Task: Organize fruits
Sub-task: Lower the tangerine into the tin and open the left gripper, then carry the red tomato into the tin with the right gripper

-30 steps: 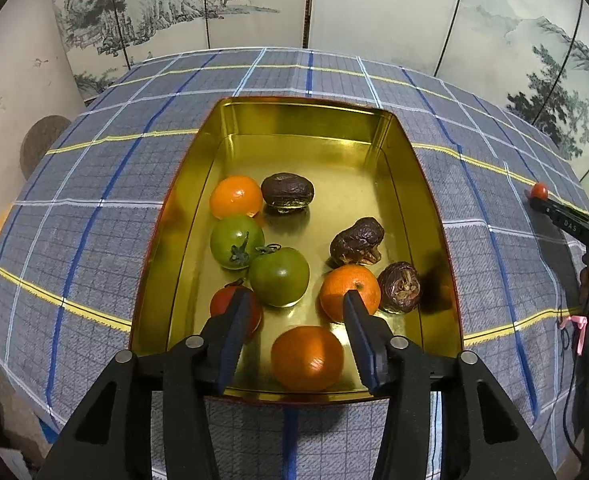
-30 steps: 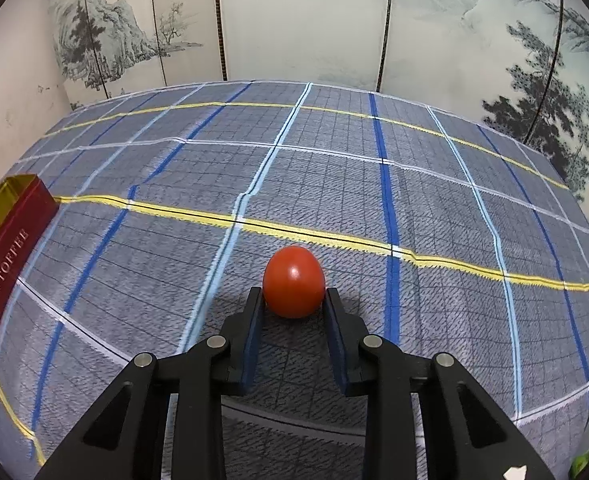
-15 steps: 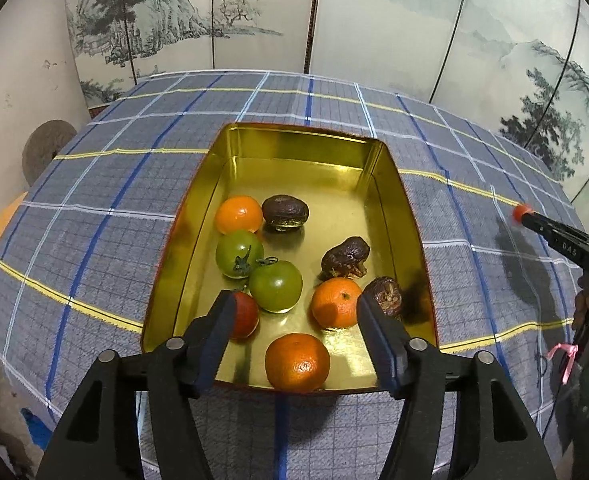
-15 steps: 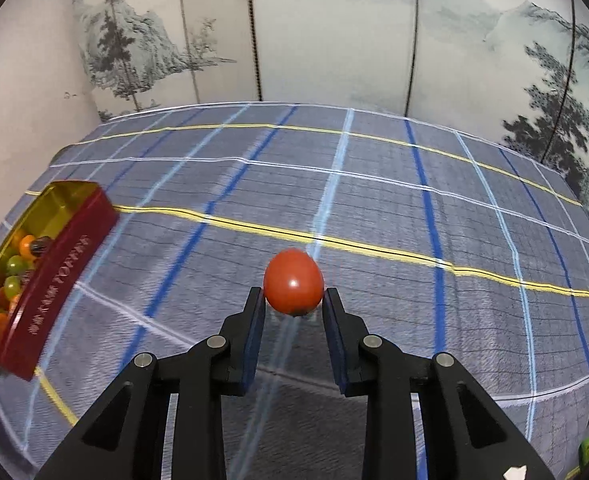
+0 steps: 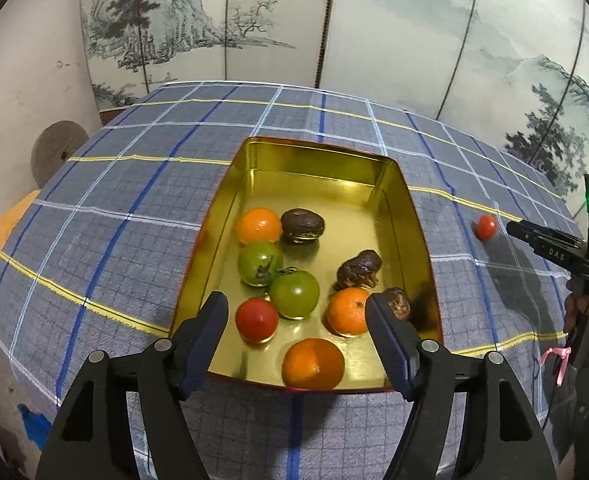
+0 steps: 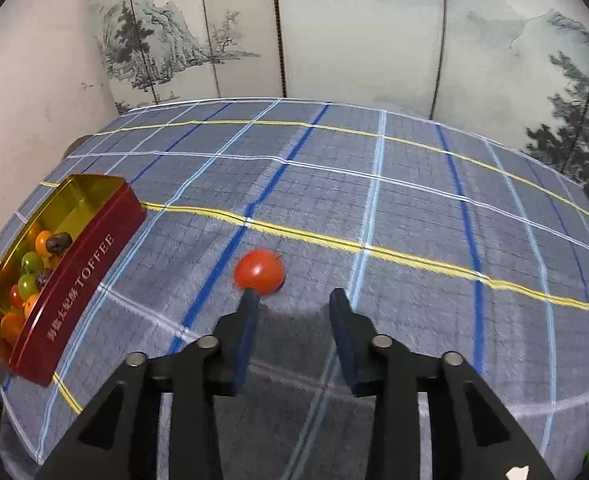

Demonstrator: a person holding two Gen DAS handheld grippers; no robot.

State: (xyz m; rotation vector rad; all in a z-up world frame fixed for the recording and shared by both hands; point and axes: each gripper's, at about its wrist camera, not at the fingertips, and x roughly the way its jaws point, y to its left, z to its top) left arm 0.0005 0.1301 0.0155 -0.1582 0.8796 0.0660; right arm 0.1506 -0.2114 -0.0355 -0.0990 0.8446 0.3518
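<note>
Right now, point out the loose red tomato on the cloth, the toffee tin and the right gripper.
loose red tomato (image 6: 259,277), right wrist view, middle of its skin.
toffee tin (image 6: 79,277), right wrist view, red lettered side wall.
right gripper (image 6: 294,300), right wrist view, midway between its fingertips; jaws opening, tomato outside them.

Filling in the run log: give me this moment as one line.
left gripper: opening, empty, above toffee tin | right gripper: opening, red tomato blurred, outside the tin | stage: unfinished

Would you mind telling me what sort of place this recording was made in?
Probably a room in a home, or one staged as such: a table under a plaid cloth, a painted folding screen behind it, and a toffee tin holding fruit.
</note>
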